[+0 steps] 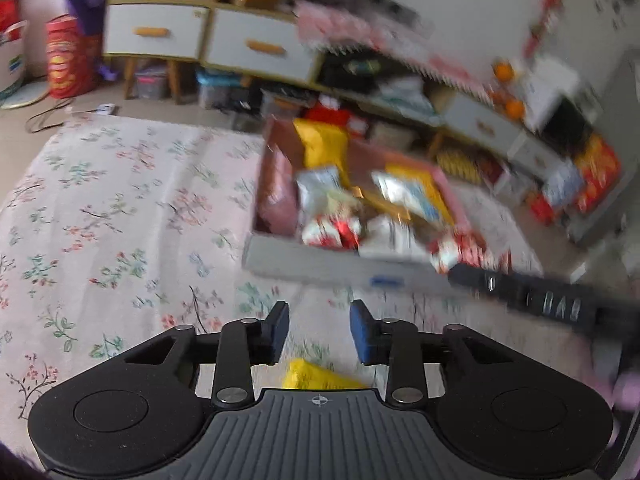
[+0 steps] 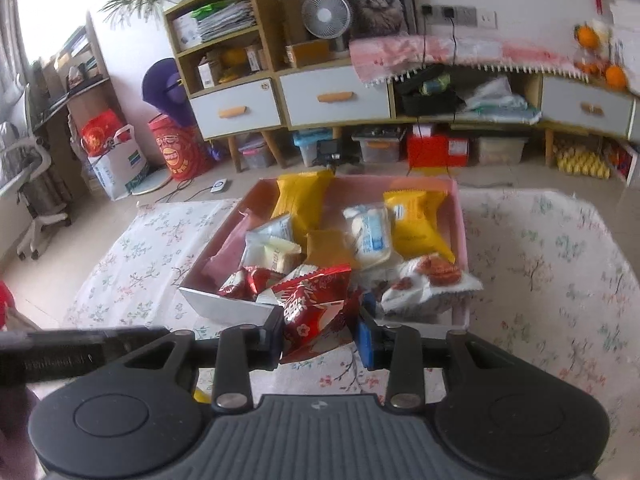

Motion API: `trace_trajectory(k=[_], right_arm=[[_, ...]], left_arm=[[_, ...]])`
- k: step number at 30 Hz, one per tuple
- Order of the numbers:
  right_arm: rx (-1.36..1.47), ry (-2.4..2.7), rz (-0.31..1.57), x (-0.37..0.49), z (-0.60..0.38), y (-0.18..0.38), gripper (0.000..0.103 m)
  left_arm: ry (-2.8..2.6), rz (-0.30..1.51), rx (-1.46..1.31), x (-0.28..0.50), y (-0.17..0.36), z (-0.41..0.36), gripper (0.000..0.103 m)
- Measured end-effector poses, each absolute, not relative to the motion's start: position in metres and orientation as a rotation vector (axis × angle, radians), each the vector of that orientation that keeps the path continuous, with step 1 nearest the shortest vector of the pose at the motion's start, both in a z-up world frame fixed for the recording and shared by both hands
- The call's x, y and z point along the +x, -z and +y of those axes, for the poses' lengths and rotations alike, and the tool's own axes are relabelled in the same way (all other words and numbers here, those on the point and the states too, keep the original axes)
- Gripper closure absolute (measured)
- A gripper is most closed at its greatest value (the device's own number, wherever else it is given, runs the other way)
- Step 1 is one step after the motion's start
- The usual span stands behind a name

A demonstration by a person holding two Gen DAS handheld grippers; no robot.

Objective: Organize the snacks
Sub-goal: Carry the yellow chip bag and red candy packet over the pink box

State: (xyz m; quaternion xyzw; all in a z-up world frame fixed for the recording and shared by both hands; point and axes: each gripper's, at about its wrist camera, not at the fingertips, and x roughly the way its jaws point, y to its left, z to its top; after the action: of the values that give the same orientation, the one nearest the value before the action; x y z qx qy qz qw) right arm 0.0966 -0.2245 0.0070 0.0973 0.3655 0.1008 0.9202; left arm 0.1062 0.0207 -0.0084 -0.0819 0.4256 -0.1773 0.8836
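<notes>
Right gripper [image 2: 320, 334] clamps a red snack packet [image 2: 316, 308] at the near edge of the pink snack box [image 2: 460, 216] on the floral cloth [image 2: 552, 280]. Left gripper [image 1: 319, 332] hangs released over a yellow packet [image 1: 316, 376].

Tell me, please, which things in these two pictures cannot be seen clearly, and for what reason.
- Left wrist view: the snacks in the pink box are smeared by motion blur; no print is readable.
- Left wrist view: a yellow packet lies mostly hidden behind the left gripper body.
- Right wrist view: the red packet in the right gripper covers the box's front edge.
</notes>
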Motion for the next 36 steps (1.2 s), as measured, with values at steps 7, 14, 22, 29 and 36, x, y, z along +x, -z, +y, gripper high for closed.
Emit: trace_trajectory(k=[7, 14, 22, 29, 36], right_arm=[[0.177, -0.219, 0.785, 0.093, -0.224, -0.003, 0.081], [0.161, -0.218, 0.815, 0.088, -0.223, -0.003, 0.081], [0.149, -0.217, 0.807, 0.085, -0.226, -0.008, 0.081], [0.153, -0.209, 0.773, 0.087, -0.228, -0.018, 0.081], [0.203, -0.199, 0.731, 0.096, -0.236, -0.026, 0.081]], left_arm=[[0.445, 0.998, 0.051, 0.097, 0.032, -0.004, 0.036], [0.427, 1.05, 0.208, 0.085, 0.046, -0.016, 0.038], [0.406, 1.032, 0.209, 0.082, 0.041, -0.017, 0.054], [0.405, 0.955, 0.152, 0.083, 0.011, -0.016, 0.054], [0.376, 0.874, 0.105, 0.1, -0.015, -0.022, 0.054]])
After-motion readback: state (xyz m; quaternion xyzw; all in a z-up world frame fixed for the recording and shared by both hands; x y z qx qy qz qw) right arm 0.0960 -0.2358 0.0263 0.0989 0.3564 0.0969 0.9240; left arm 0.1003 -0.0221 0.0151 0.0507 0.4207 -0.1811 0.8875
